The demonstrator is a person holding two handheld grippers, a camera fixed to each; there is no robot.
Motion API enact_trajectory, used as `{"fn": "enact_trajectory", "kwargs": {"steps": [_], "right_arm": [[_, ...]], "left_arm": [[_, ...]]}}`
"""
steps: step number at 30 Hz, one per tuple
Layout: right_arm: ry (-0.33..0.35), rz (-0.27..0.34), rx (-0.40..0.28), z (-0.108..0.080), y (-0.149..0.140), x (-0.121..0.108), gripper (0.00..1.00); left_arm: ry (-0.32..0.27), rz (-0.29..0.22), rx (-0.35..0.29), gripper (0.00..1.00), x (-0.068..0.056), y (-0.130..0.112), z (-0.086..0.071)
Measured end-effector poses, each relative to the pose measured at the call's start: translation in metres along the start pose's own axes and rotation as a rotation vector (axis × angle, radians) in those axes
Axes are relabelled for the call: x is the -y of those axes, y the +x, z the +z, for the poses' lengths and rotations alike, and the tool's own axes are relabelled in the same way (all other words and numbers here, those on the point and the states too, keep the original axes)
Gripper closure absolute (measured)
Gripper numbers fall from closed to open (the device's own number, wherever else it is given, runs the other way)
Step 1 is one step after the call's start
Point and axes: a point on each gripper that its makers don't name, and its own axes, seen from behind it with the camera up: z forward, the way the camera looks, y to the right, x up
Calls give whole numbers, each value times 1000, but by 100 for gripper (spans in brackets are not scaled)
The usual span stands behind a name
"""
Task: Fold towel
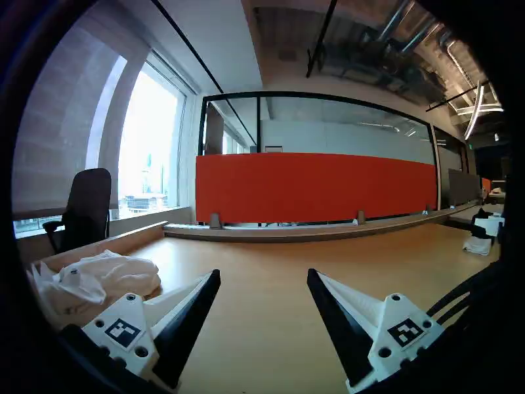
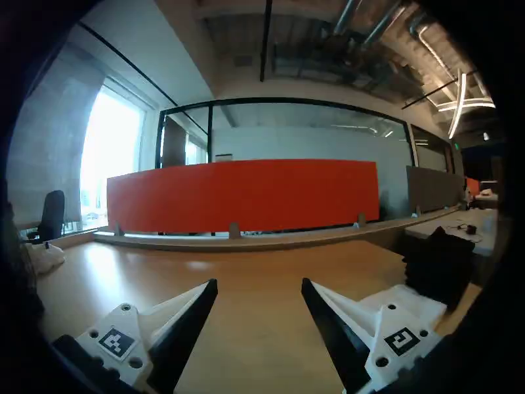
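Seemingly crumpled towel (image 1: 105, 279) near left gripper (image 1: 261, 272)

Low over table (image 1: 275, 262), toward orange divider (image 1: 315, 187)

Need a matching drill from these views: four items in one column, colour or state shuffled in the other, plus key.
Items:
1. towel
2. divider panel
3. office chair
4. left hand-held gripper

Colour or state:
A. open, holding nothing
B. orange-red
C. white, crumpled heap
D. black

Pairs: 1-C, 2-B, 3-D, 4-A
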Motion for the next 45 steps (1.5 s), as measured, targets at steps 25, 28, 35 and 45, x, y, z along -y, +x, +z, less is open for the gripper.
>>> {"fn": "enact_trajectory", "kwargs": {"steps": [25, 28, 35, 45], "right_arm": [[13, -41, -17, -5, 0, 6, 0], [15, -41, -16, -4, -1, 6, 0], [14, -40, -15, -4, -1, 7, 1], [14, -40, -15, -4, -1, 7, 0]], "left_arm": [[0, 0, 0, 2, -1, 0, 0], [0, 0, 0, 2, 0, 0, 0], [0, 0, 0, 2, 0, 0, 0], [0, 0, 0, 2, 0, 0, 0]]}}
